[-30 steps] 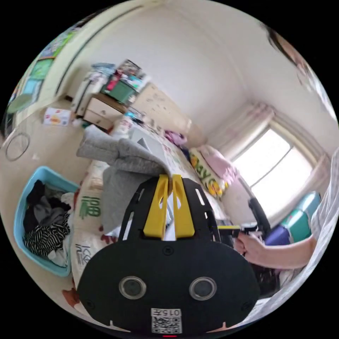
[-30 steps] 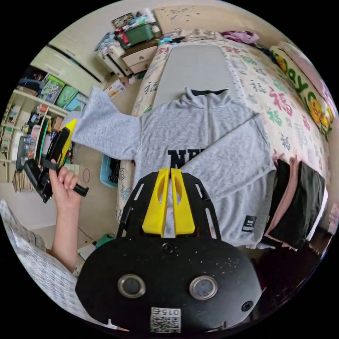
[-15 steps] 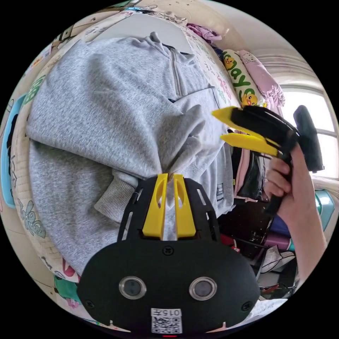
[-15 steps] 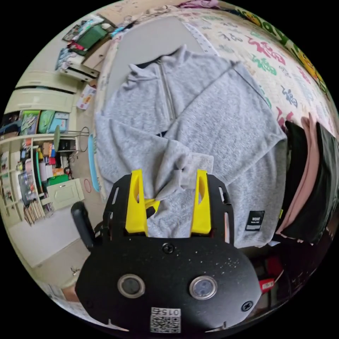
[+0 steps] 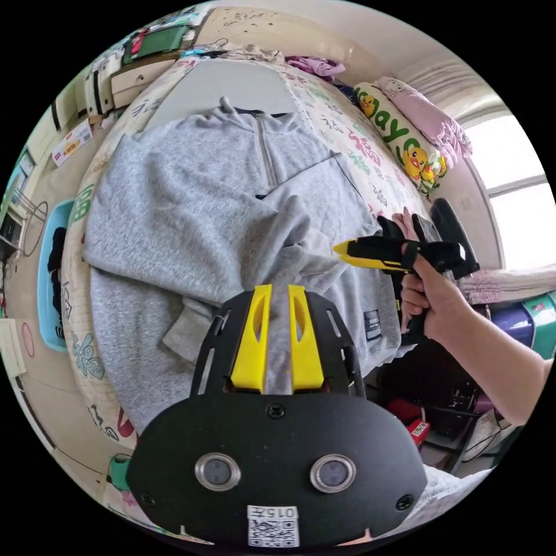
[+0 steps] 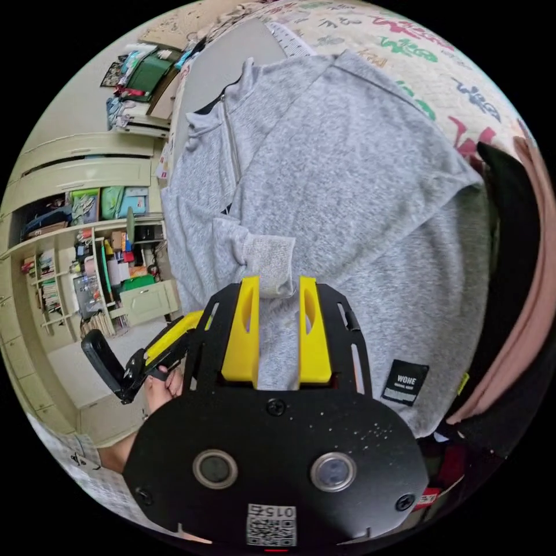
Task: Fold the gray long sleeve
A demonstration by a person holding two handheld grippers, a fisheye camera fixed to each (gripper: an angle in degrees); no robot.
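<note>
The left tongs [image 5: 277, 289] have their yellow jaws a little apart, with gray cloth lying in the gap; I cannot tell if they pinch it. The right tongs [image 6: 279, 284] are part open and hold nothing, with their tips just by the ribbed cuff [image 6: 268, 263].

The gray long sleeve top [image 5: 191, 191] looks soft, floppy and a bit thick, so it should bend easily and not slip much. Good spots to grab seem to be the cuffs or the bottom edge.

It lies flat on the bed with the printed cover [image 5: 370, 156], zip collar at the far end, both sleeves laid across its front, and a small black label [image 6: 404, 380] near the bottom edge.
</note>
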